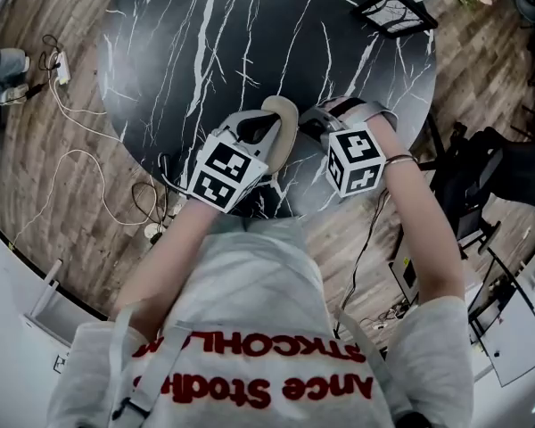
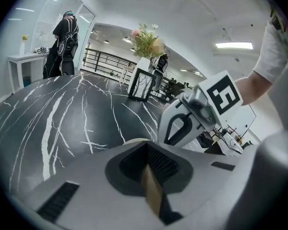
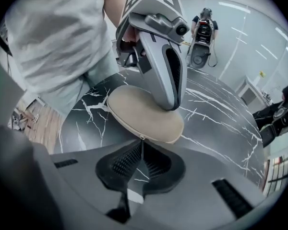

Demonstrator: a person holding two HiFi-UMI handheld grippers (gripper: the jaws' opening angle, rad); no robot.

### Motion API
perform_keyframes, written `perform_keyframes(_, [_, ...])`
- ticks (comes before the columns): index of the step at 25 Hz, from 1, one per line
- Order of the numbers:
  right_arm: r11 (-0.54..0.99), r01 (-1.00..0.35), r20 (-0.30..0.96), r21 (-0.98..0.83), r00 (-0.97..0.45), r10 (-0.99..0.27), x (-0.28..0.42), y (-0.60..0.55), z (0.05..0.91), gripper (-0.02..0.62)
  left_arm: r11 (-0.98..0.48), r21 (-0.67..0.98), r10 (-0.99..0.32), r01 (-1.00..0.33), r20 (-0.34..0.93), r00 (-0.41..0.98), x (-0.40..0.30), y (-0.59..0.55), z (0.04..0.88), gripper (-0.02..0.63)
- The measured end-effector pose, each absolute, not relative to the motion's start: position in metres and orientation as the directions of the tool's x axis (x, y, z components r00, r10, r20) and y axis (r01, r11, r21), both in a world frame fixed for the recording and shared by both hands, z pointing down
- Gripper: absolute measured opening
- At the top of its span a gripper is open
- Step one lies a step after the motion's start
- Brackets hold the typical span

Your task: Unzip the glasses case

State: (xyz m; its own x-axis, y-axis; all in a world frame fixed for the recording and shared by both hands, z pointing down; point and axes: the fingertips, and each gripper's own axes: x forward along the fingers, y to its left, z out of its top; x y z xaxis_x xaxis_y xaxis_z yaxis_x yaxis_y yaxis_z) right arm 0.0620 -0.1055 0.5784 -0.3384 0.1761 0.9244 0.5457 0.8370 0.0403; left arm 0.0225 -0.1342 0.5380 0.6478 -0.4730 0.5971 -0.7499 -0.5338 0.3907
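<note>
Person at marble table (image 1: 205,61), both bare forearms stretched forward, hands close together over near edge. Left gripper (image 1: 269,139) slants down onto one end of beige case (image 1: 285,114), jaws clamped on it, tan edge pinched between them. Right gripper (image 3: 142,143) points steeply down at case's other end, wrist bent, jaws drawn together with tips on small zip pull (image 3: 142,137). Case lies flat on table between both grippers, closed.

left gripper (image 2: 147,150), right gripper (image 3: 142,142) clenched.
</note>
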Motion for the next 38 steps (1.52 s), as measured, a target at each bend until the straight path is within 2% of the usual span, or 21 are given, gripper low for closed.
perform_keyframes(7, [0.969,0.244,0.843,-0.039,-0.512,0.163,0.063,-0.102,0.569,0.032,-0.526,0.418,-0.454,-0.741,0.599,0.660,0.020,-0.133,0.535,0.000])
perform_keyframes(9, [0.981,0.185,0.823,-0.059,-0.547,0.153,0.063,-0.102,0.567,0.095,-0.552,0.402,-0.443,-0.731,0.601,0.665,0.018,-0.128,0.532,0.000])
perform_keyframes(15, [0.992,0.113,0.800,-0.058,-0.589,0.113,0.057,-0.101,0.568,0.089,-0.633,0.341,-0.412,-0.695,0.612,0.675,0.015,-0.116,0.536,0.000])
perform_keyframes(21, [0.998,0.042,0.798,-0.045,-0.599,0.062,0.057,-0.103,0.569,0.040,-0.624,0.369,-0.414,-0.689,0.591,0.692,0.014,-0.116,0.538,0.000])
perform_keyframes(32, [0.995,-0.047,0.784,-0.084,-0.620,0.037,0.056,-0.069,0.567,0.035,-0.610,0.389,-0.421,-0.690,0.579,0.698,0.012,-0.116,0.537,0.000])
perform_keyframes(38, [0.982,-0.154,0.765,-0.112,-0.644,-0.014,0.053,-0.041,0.567,0.031,-0.611,0.390,-0.424,-0.689,0.574,0.701,0.012,-0.117,0.537,0.000])
